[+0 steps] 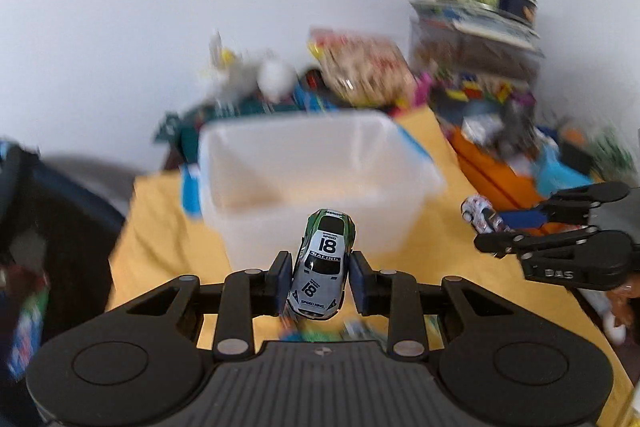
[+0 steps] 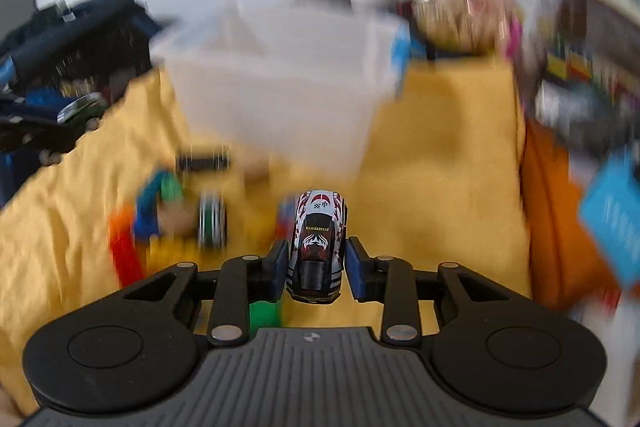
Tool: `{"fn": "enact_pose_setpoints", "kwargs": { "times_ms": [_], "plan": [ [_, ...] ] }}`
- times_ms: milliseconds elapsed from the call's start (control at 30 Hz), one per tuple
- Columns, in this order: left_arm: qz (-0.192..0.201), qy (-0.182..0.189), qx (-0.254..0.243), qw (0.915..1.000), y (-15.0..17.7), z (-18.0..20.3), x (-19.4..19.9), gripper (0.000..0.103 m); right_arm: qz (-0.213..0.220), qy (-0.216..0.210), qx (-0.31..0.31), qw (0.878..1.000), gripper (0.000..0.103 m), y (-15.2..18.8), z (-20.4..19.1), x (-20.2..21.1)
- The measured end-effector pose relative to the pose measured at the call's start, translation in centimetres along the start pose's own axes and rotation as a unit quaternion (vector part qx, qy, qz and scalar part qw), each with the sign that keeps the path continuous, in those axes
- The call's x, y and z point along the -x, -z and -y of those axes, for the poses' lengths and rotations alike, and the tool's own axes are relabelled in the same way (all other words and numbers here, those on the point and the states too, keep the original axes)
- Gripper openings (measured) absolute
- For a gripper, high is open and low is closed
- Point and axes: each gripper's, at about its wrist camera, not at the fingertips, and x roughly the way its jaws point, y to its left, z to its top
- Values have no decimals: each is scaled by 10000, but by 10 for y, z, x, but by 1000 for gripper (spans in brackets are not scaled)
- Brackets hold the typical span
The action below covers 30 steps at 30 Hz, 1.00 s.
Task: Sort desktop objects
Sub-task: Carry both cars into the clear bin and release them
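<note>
My left gripper (image 1: 320,281) is shut on a white and green toy race car (image 1: 323,269) marked 18, held tilted above the yellow cloth just before the clear plastic bin (image 1: 312,183). My right gripper (image 2: 316,267) is shut on a white, red and black toy car (image 2: 319,245), its nose toward the same clear bin (image 2: 276,79). In the left wrist view the right gripper (image 1: 516,227) shows at the right edge with its car (image 1: 480,213). In the right wrist view the left gripper (image 2: 60,127) appears at the far left with the green car (image 2: 82,111).
A yellow cloth (image 2: 440,155) covers the table. Loose blocks and a small wheel (image 2: 211,221) lie left of the right gripper, blurred. Boxes and toys (image 1: 472,67) pile up behind and right of the bin. A dark bag (image 2: 80,31) sits at left.
</note>
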Motion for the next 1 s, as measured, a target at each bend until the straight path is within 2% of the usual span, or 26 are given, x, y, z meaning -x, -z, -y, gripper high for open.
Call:
{"fn": "enact_pose_setpoints", "kwargs": {
  "times_ms": [100, 200, 300, 400, 467, 500, 600, 767, 867, 1000],
  "plan": [
    [296, -161, 22, 9994, -33, -6, -15, 34, 535, -82, 75, 9985, 34, -41, 4, -1],
    [433, -304, 24, 9986, -60, -6, -40, 34, 818, -24, 179, 9965, 34, -75, 4, -15],
    [298, -464, 17, 9985, -72, -7, -78, 34, 821, -55, 71, 9966, 34, -95, 6, -38],
    [-154, -333, 188, 9992, -67, -10, -112, 35, 652, -133, -252, 9975, 34, -103, 9, -65],
    [-332, -450, 186, 9983, -62, -8, -120, 39, 515, -15, -337, 9981, 36, -101, 10, -84],
    [-320, -490, 151, 9982, -59, -7, -117, 45, 437, 5, -341, 9985, 37, -99, 12, -88],
    [-62, -380, 136, 9992, -48, -8, -95, 58, 431, -75, -412, 9982, 38, -88, 13, -86],
    [26, -360, 130, 9993, -20, -13, -58, 58, 587, -231, -617, 9961, 38, -75, 20, -59],
    [-292, -267, -8, 9992, 11, -12, -42, 58, 543, -320, -712, 9955, 38, -60, 21, -43],
    [-890, -21, 14, 9960, 61, -5, -31, 58, 122, -352, -590, 9976, 38, -25, 14, -35]
  ]
}}
